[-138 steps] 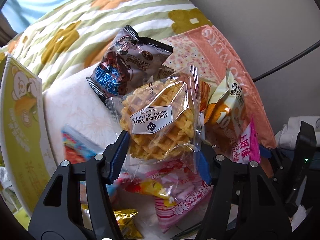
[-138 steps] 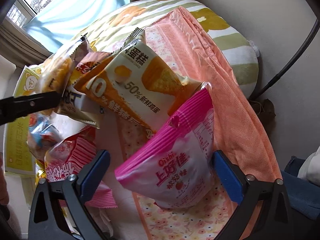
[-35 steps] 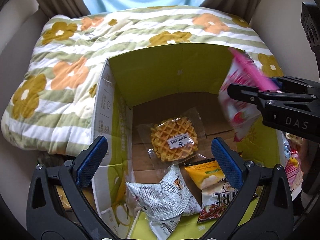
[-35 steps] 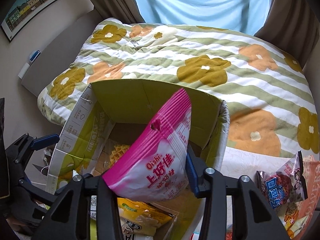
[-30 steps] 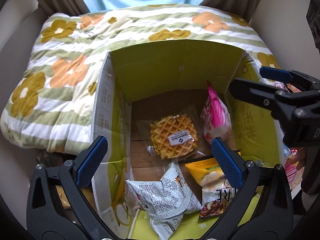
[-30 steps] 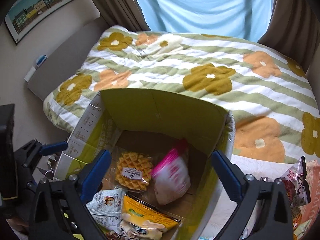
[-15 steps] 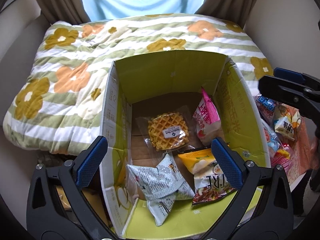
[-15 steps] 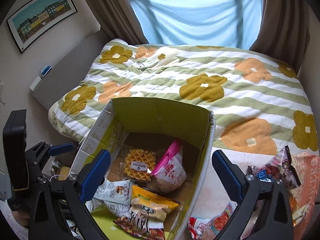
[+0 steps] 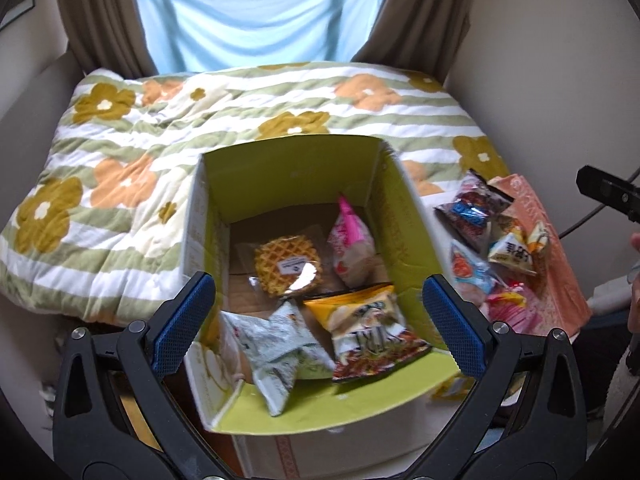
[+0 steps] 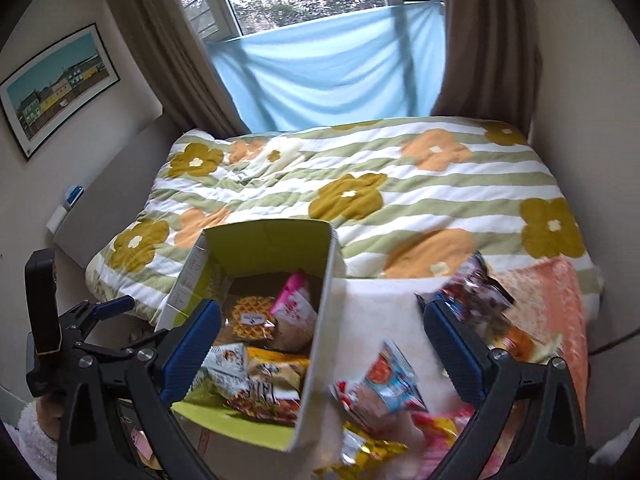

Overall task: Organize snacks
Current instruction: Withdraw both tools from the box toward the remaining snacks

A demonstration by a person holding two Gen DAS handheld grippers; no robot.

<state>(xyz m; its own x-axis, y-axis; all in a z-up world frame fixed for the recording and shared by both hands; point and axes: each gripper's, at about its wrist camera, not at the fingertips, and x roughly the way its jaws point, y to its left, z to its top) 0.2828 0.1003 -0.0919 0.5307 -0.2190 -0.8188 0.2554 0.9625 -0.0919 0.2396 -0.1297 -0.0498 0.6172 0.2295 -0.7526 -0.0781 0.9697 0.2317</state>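
A: Both packets had moved since the earlier frames: the waffle [image 9: 287,266] and the pink packet [image 9: 351,248] left the pile and lay side by side in the box [image 9: 394,204] on the bed [image 9: 120,152].

B: And the grippers?

A: The left hand-held gripper [image 9: 318,320] and the right hand-held gripper [image 10: 322,344] were both spread wide and held nothing, having drawn back above the box.

B: How far along was the job?

A: Partway, I judged. The box also held a white packet [image 9: 276,348], a yellow one [image 9: 352,308] and a brown one [image 9: 376,352]. Several snacks remained outside, right of the box: a dark packet [image 9: 472,208], a red-and-blue one [image 10: 390,380], and others too blurred to name.
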